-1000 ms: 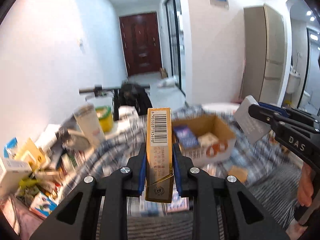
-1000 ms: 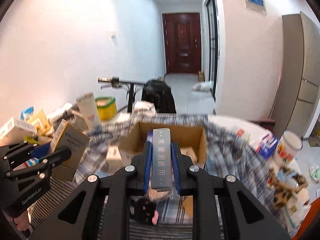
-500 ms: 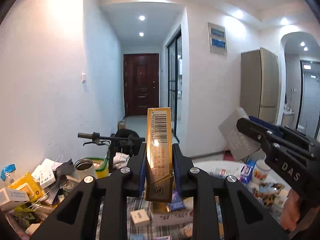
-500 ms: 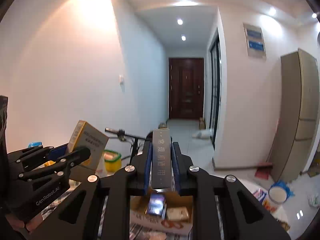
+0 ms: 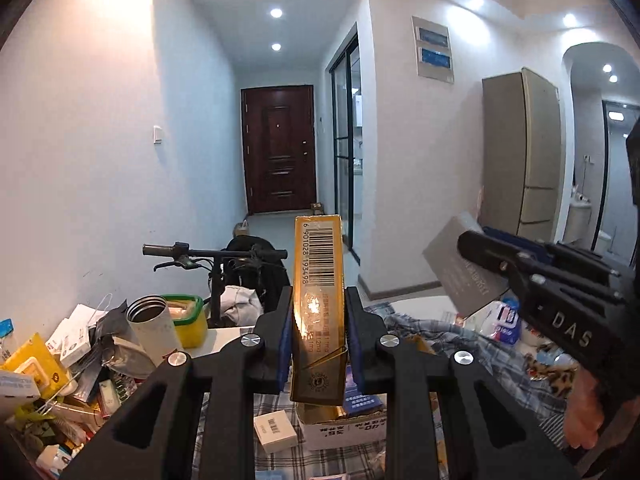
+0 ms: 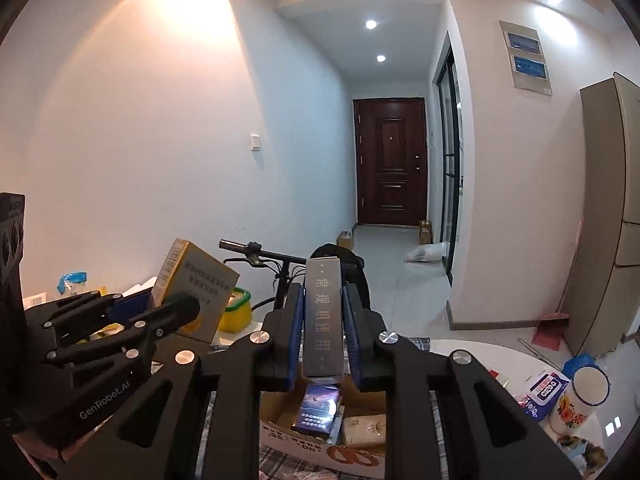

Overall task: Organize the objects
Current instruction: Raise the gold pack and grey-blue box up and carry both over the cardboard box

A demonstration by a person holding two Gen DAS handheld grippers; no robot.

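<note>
- Left gripper (image 5: 318, 312) up in the air, fingers (image 5: 285, 334) pinching a gold box (image 5: 319, 304) on end, barcode facing the camera
- Right gripper (image 6: 322, 316) alongside, to its right, fingers (image 6: 294, 330) clamped on a slim grey box (image 6: 323, 312), also upright
- Cardboard box (image 6: 320, 436) sits below on the plaid-covered worktop (image 5: 452, 340), small packs inside
- Clutter heaped at far left, metal cup (image 5: 152, 328) beside a yellow tub (image 5: 188, 322)

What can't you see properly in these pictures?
- Cardboard box: right wrist view, the jaws and the grey pack cover most of the inside.
- Gold pack: left wrist view, only its barcode edge shows.
- Left pile: cut off by the fisheye rim; labels too small to read.
</note>
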